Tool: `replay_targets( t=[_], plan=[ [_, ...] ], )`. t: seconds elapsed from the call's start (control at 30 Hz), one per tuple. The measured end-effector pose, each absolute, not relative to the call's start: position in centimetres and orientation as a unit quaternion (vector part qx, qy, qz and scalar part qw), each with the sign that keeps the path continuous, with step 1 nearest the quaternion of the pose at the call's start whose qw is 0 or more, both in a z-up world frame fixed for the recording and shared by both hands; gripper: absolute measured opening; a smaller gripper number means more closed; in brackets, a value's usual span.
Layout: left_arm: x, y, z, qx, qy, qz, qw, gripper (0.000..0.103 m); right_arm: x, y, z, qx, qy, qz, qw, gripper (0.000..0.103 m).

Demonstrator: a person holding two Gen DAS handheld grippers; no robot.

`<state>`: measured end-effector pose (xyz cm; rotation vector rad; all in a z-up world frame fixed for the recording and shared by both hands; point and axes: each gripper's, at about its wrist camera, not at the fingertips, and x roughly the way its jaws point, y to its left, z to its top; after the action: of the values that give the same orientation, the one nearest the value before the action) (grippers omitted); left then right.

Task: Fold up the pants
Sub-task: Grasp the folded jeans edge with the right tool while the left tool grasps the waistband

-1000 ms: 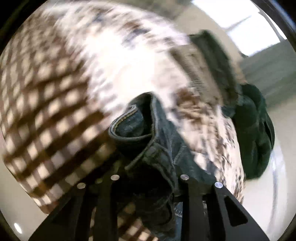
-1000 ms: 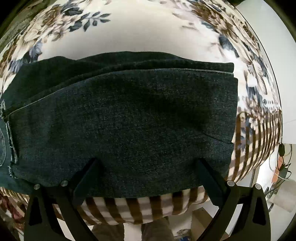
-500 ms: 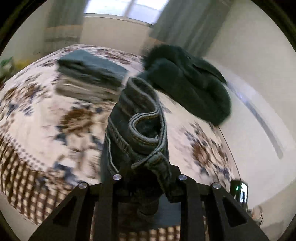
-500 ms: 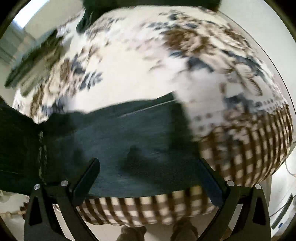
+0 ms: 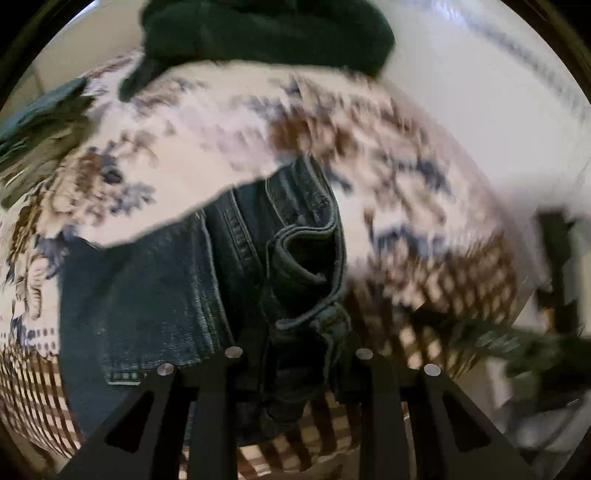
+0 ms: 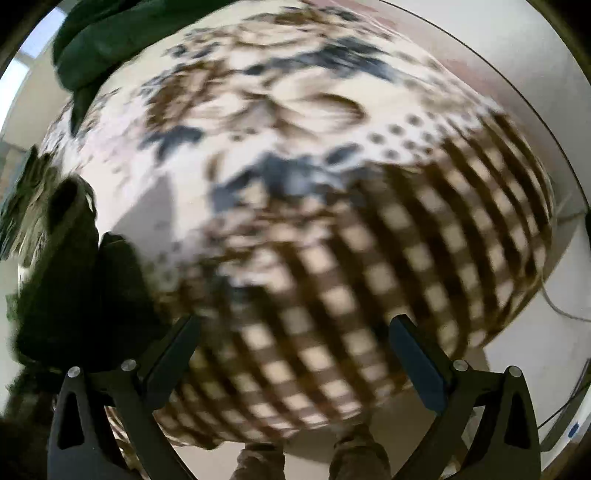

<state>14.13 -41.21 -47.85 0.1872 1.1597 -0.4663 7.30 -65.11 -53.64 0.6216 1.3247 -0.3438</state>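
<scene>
Left wrist cam: left gripper [image 5: 297,354] is clamped on the dark denim pants [image 5: 207,280], fingers close together w/ a bunched-up wad of waistband/seam fabric pinched between them at bottom center of the frame; rest of the pants spreads out to the left and center, lying on the bedspread [image 5: 192,155], which is white w/ brown and blue flowers and a brown checked border along the lower edge; pretty blurry though. Dark green fluffy garment [image 5: 266,33] sits at the top of the frame, on the far part of the bed; another greenish pile [image 5: 40,122] at the left edge, can't tell what it is.

Right wrist cam: right gripper [image 6: 295,354] is wide open, nothing between the fingers, just the checked border of the bedspread [image 6: 332,258] under it; whole frame is smeared w/ blur. Some dark fabric [image 6: 70,288] at the lower left, just beside the left finger; prob the pants but can't tell for sure. Green garment [image 6: 107,40] shows in the upper left corner. Person's legs [image 6: 314,458] visible at bottom center, below the bed edge.
</scene>
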Motion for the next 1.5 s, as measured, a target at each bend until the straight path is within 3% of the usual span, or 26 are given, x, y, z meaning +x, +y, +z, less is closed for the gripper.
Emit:
replay_targets(
  t=[0.13,0.2,0.27,0.37,0.4,0.57,0.73,1.0,1.03,1.07,1.13,1.17,1.33,1.5],
  plan=[
    [13.4,-43.0,-48.3,0.132,0.549,-0.202,0.8,0.023,6.1,-66.9,-54.3,0.298,0.601,-0.161,0.725,0.103],
    [13.4,-43.5,-47.9,0.136,0.56,-0.204,0.791,0.037,5.5,-67.8,-54.3,0.31,0.596,-0.159,0.723,0.103],
    [13.2,-43.8,-47.1,0.142,0.564,-0.201,0.788,0.041,5.0,-68.6,-54.2,0.323,0.591,-0.154,0.723,0.103],
    [12.6,-44.3,-45.5,0.161,0.546,-0.193,0.799,0.069,4.9,-69.4,-53.4,0.335,0.582,-0.15,0.725,0.103],
    [13.0,-44.2,-45.0,0.164,0.538,-0.186,0.806,0.072,5.3,-69.2,-52.9,0.338,0.581,-0.147,0.726,0.103],
    [13.9,-42.3,-42.0,0.191,0.498,-0.134,0.835,0.074,8.3,-67.8,-51.1,0.351,0.568,-0.109,0.736,0.103],
    [16.4,-37.5,-41.5,0.173,0.507,-0.076,0.841,0.074,12.2,-64.9,-50.2,0.368,0.557,-0.046,0.743,0.103],
    [21.3,-25.4,-44.3,0.086,0.558,0.039,0.825,0.074,18.8,-58.8,-54.7,0.436,0.598,0.062,0.669,0.103],
    [21.8,-24.0,-44.7,0.071,0.563,0.049,0.822,0.074,19.2,-58.0,-55.4,0.426,0.613,0.069,0.662,0.09],
    [22.3,-22.7,-45.2,0.053,0.57,0.055,0.818,0.074,19.3,-57.4,-55.6,0.414,0.62,0.065,0.663,0.047],
    [23.3,-20.4,-46.3,0.023,0.582,0.069,0.81,0.074,18.9,-56.5,-54.6,0.389,0.611,0.052,0.688,0.019],
    [23.5,-19.6,-46.7,0.012,0.585,0.069,0.808,0.074,18.6,-56.3,-53.8,0.374,0.606,0.044,0.7,0.013],
    [25.7,-18.2,-48.0,-0.068,0.6,0.035,0.796,0.074,16.3,-56.9,-49.6,0.387,0.579,0.032,0.717,0.011],
    [28.9,-21.1,-50.9,-0.093,0.625,-0.025,0.775,0.074,14.9,-59.2,-53.6,0.416,0.602,0.01,0.681,0.012]
  ],
)
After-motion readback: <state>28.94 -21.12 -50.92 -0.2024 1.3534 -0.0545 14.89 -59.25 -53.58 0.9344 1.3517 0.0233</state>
